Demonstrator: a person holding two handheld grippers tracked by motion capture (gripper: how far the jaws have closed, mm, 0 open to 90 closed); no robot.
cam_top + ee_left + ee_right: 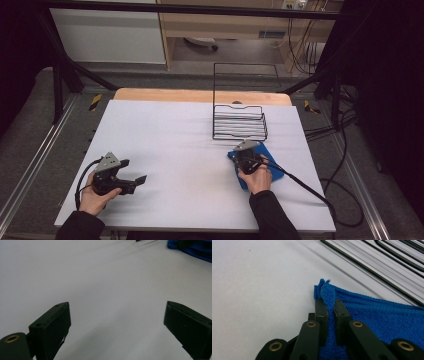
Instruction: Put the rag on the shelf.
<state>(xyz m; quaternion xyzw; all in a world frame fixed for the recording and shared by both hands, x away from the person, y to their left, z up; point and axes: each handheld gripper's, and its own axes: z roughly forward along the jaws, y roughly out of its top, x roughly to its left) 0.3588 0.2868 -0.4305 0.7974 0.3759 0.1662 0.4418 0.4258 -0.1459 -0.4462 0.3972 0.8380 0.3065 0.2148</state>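
since the blue cloth (372, 315) is soft terry, it'll sag and drape once lifted: light, not fragile, no slip risk on the pile. it lies on the right side of the white table (165, 130), just near of the wire basket (239, 122). right gripper (330, 306) is clamped on a pinched-up fold at the cloth's far left corner (good spot, layers bunched between the pads). left gripper (117, 322) sits at the near left with jaws wide apart, nothing between them. a second hold on another corner would stop it trailing.
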